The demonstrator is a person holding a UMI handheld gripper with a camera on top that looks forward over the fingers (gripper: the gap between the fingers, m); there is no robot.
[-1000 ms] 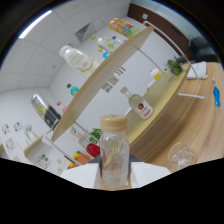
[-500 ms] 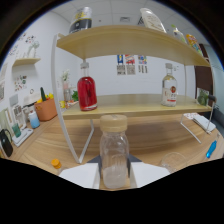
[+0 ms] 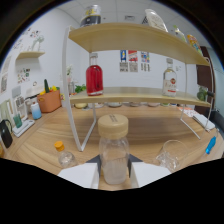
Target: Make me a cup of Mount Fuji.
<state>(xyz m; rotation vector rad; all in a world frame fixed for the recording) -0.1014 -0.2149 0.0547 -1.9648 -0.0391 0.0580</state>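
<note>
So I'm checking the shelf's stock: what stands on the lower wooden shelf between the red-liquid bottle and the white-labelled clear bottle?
Nothing: in the gripper view the lower wooden shelf is bare between the red-liquid bottle and the white-labelled clear bottle.

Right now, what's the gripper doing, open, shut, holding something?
Gripper: shut on the clear glass bottle with the tan wooden lid, one finger pressing each side.
</note>
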